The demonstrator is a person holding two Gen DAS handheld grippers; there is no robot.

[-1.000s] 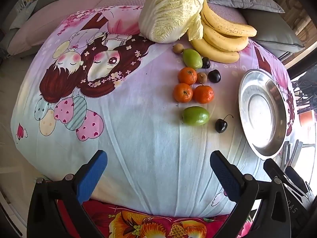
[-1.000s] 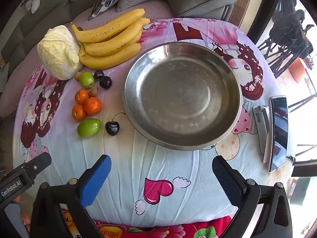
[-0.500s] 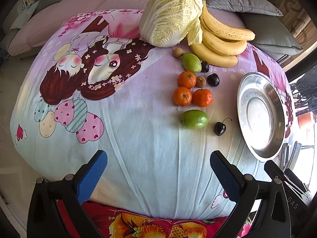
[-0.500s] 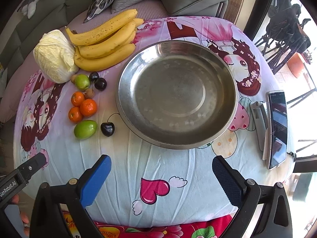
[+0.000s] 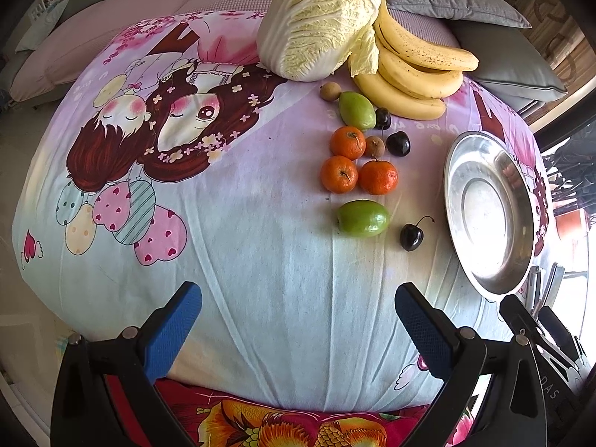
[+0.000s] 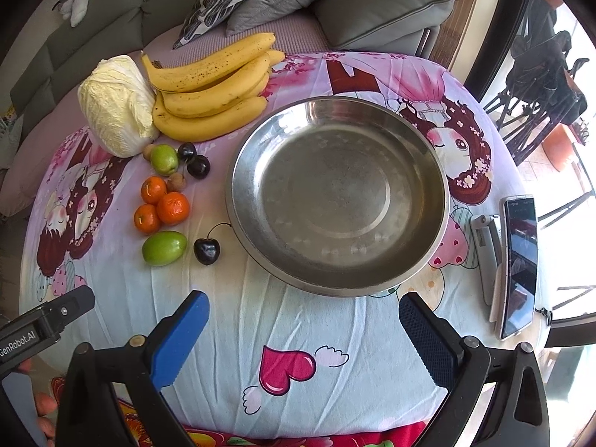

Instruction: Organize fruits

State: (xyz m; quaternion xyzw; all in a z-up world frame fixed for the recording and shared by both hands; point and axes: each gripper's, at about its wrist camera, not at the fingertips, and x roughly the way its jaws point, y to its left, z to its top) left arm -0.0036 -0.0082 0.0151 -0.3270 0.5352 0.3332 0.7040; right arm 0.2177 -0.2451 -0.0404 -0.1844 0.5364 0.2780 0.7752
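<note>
On the cartoon-print tablecloth lie three oranges [image 5: 348,165] [image 6: 172,207], a near green fruit [image 5: 363,218] [image 6: 164,247], a far green fruit [image 5: 356,110] [image 6: 164,159], dark cherries [image 5: 411,236] [image 6: 206,251], small brown fruits [image 5: 374,146] and a bunch of bananas [image 5: 413,78] [image 6: 212,89]. An empty steel bowl [image 5: 521,201] [image 6: 428,156] stands to their right. My left gripper [image 5: 298,320] is open and empty near the table's front edge, well short of the fruits. My right gripper [image 6: 303,327] is open and empty, in front of the bowl.
A napa cabbage [image 5: 316,22] [image 6: 113,106] lies at the back beside the bananas. A phone [image 6: 517,264] on a stand [image 6: 484,249] sits at the table's right edge. Sofa cushions [image 6: 335,7] are behind the table.
Both grippers shifted slightly; the views drifted a little over the table. Both stayed open and nothing on the table moved.
</note>
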